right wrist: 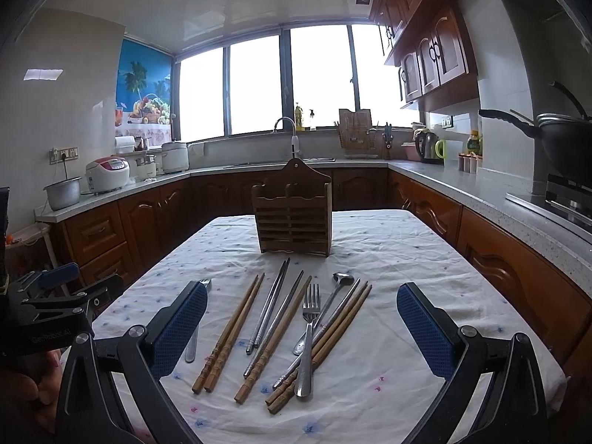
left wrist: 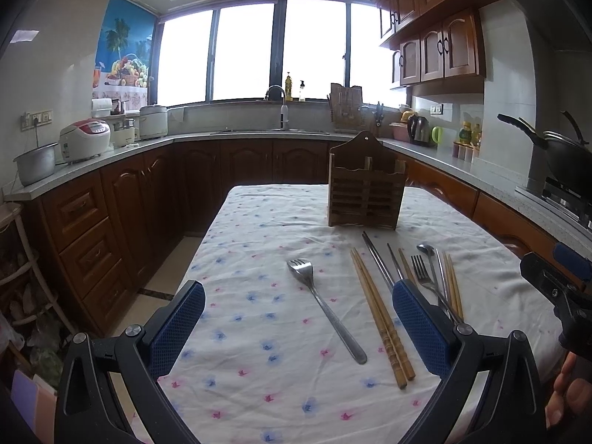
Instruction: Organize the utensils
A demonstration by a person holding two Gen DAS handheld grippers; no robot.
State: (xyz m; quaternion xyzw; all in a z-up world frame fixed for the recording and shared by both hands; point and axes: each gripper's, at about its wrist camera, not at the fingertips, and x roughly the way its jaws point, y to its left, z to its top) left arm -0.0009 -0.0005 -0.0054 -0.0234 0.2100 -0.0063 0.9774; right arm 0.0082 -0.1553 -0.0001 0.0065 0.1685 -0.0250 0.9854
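Note:
A wooden slatted utensil holder [right wrist: 292, 214] stands upright at the far middle of the table; it also shows in the left wrist view [left wrist: 364, 188]. In front of it lie loose utensils: a lone fork [left wrist: 322, 303], bamboo chopstick pairs [right wrist: 231, 333], metal chopsticks [right wrist: 268, 307], another fork [right wrist: 307, 336] and a spoon [right wrist: 325, 307] lying crossed over more chopsticks. My left gripper [left wrist: 299, 329] is open above the lone fork and empty. My right gripper [right wrist: 301, 329] is open above the utensil pile and empty.
The table wears a white floral cloth [left wrist: 259, 351]. Wooden kitchen cabinets and a grey counter [right wrist: 444, 174] surround it, with rice cookers [left wrist: 85, 140] on the left, a sink [left wrist: 281, 111] at the back and a wok on the stove [right wrist: 562, 140] at right.

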